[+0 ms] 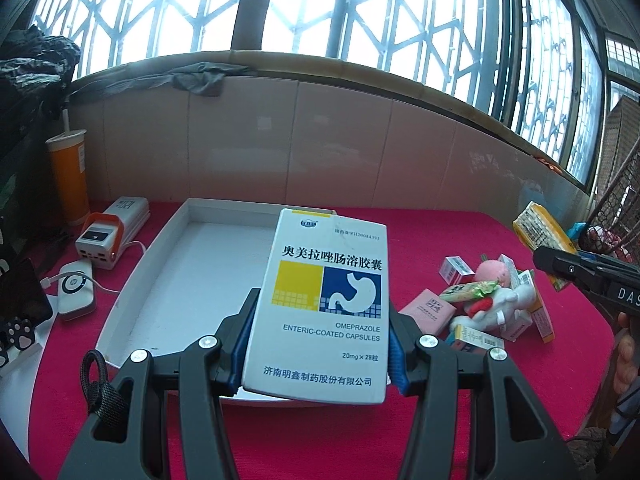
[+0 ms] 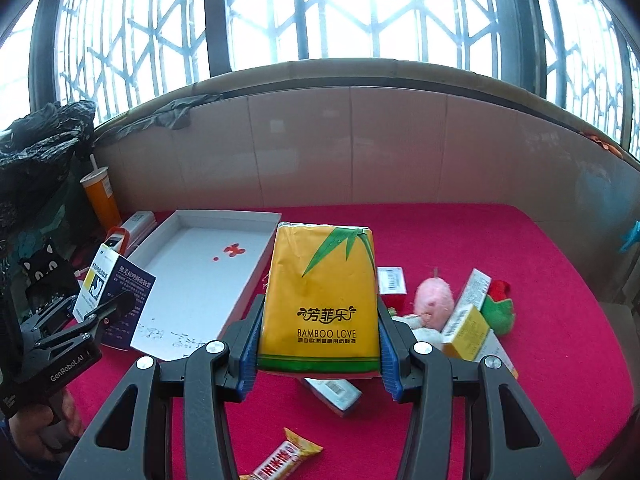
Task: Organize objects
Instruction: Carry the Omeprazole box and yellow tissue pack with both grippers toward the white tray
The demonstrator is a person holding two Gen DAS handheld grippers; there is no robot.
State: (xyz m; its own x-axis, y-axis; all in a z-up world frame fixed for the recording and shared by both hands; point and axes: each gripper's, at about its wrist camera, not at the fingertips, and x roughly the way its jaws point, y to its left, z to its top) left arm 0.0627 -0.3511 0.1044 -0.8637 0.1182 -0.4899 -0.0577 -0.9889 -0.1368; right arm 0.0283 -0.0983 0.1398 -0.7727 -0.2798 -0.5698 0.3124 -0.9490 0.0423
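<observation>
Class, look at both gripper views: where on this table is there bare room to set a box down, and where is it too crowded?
The white tray is almost bare inside, with only small red marks. Open red cloth lies between the pile and the tiled wall, and along the table's right side. It is crowded around the pink plush toy, where boxes overlap, and left of the tray, by the power bank.

The white tray (image 2: 208, 264) lay bare inside, open from above, with only a low rim around it. Left of it a power bank (image 1: 102, 240), a cabled charger (image 1: 76, 290) and an orange cup (image 1: 70, 176) crowded the table (image 2: 540, 280) edge. To the right, a heap of boxes (image 1: 428, 312) and plush toys (image 2: 434, 300) blocked the cloth. Behind that heap the red surface was free to the tiled wall (image 2: 360, 148). A snack bar (image 2: 286, 458) lay near the front edge.
</observation>
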